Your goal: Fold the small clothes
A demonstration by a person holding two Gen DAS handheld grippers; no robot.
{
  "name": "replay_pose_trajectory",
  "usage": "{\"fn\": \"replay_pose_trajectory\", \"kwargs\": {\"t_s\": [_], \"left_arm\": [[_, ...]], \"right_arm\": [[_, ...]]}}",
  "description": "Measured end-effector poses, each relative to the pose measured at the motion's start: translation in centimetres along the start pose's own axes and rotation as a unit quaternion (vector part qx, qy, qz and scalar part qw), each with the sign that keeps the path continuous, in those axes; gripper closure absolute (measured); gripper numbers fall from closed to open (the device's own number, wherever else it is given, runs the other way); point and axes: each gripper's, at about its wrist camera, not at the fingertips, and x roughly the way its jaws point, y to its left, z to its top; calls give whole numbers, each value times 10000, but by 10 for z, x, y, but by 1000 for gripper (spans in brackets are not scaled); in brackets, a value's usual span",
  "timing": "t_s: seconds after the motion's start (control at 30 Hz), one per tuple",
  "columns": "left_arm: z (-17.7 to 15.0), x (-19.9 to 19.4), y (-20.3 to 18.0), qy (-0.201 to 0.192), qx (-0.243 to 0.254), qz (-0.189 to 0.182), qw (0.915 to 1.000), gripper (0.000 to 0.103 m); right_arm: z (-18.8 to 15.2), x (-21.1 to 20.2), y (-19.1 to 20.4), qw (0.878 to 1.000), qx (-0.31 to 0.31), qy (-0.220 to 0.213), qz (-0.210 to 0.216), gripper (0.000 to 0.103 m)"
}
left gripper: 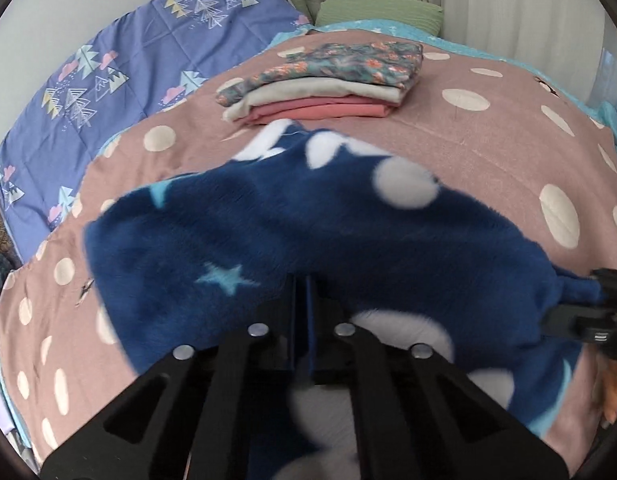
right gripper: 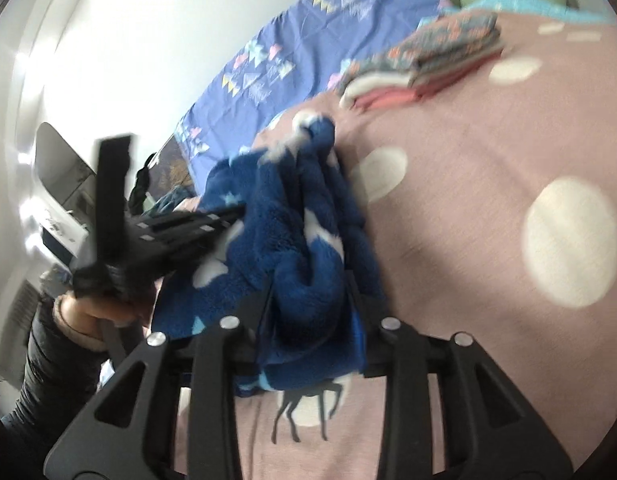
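Observation:
A dark blue fleece garment (left gripper: 268,240) with white spots and pale blue stars lies stretched across the pink dotted bedspread (left gripper: 488,140). My left gripper (left gripper: 305,280) has its jaws together on the near edge, with a sliver of blue fleece between them. At the right edge my right gripper (left gripper: 596,292) pinches the garment's drawn-out corner. In the right wrist view a thick bunch of the fleece (right gripper: 308,240) fills the space between the right gripper's (right gripper: 311,280) fingers. There the left gripper (right gripper: 238,214), held by a hand (right gripper: 92,312), bites the fleece from the left.
A stack of folded clothes (left gripper: 328,80), floral on top, then cream and pink, sits further back on the bedspread. A purple-blue quilt (left gripper: 108,60) lies to the left, and green pillows (left gripper: 380,12) sit at the head. The stack (right gripper: 428,60) is blurred in the right wrist view.

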Motion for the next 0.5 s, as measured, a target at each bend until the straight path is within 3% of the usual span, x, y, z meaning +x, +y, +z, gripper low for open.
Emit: {"fn": "replay_pose_trajectory", "kwargs": {"t_s": [0.03,0.1,0.2,0.3,0.43,0.5], "left_arm": [[2,4,-7,41,102,-2,9999,103],[9,12,-17,141,336,40,9993,103],[15,22,-23,162,434,54,9989,103],[12,21,-16,-38,145,-91,9998,103],[2,-6,3,-418,-513,-375,9971,99],[-8,-32,8,-693,-837,-297,9936,85]], "right_arm": [[3,-9,2,9999,-50,-150,-38,75],[12,-27,12,9984,-341,-462,9,87],[15,-21,32,9957,-836,-387,136,93],[5,32,19,9934,-827,282,-746,99],[-1,40,-1,9966,-474,440,-501,100],[-1,38,4,9949,-644,512,-592,100]]}}
